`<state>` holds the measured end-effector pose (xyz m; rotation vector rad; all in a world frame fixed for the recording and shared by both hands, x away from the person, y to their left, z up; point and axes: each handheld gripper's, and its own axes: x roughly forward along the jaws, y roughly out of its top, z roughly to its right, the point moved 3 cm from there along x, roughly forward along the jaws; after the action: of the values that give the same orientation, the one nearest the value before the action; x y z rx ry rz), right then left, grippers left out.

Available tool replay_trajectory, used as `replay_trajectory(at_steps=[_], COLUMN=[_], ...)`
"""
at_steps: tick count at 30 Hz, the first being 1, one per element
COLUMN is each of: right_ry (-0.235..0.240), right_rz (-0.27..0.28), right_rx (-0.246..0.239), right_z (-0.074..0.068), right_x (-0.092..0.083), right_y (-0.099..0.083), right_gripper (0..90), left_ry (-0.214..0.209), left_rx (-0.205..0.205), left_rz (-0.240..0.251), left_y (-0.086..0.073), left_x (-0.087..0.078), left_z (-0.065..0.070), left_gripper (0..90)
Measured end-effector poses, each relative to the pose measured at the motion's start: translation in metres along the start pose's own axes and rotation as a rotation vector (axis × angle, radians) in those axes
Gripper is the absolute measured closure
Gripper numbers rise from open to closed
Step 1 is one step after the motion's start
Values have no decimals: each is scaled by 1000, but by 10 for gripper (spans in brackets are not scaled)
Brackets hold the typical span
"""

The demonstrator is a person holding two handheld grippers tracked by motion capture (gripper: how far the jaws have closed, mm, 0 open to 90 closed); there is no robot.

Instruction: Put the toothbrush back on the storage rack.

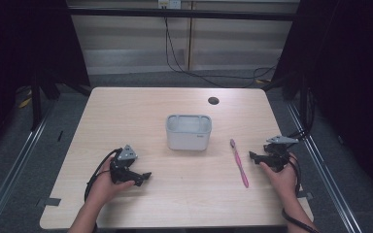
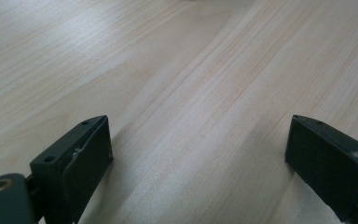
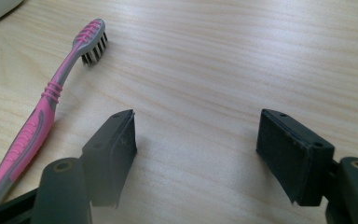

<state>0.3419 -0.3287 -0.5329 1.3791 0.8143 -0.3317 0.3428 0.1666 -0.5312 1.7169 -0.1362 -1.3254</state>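
On table (image 1: 141, 104): 1 toothbrush (image 1: 239, 163), 1 holder (image 1: 188, 131), 2 grippers apart.

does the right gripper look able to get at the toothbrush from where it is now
Probably yes. The right gripper sits open just beside the toothbrush, which lies flat on the table, and nothing stands between them.

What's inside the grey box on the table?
The high view looks down into the grey box, and the part of its inside that shows is pale and bare. The near wall hides the bottom just behind it. The pink toothbrush lies outside, on the table.
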Motion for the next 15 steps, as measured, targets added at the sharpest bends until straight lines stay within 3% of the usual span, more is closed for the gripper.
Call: replay_trajectory(at_steps=[13,15], right_ry=[-11,-21], right_rz=[-2,-48], right_rx=[12,19], right_z=[-1,-1], right_x=[-1,0], right_y=[0,4], right_gripper=[280,283], left_ry=[0,0], left_rx=[0,0], left_rz=[0,1], left_y=[0,0], left_x=[0,0], left_z=[0,0], left_gripper=[69,68])
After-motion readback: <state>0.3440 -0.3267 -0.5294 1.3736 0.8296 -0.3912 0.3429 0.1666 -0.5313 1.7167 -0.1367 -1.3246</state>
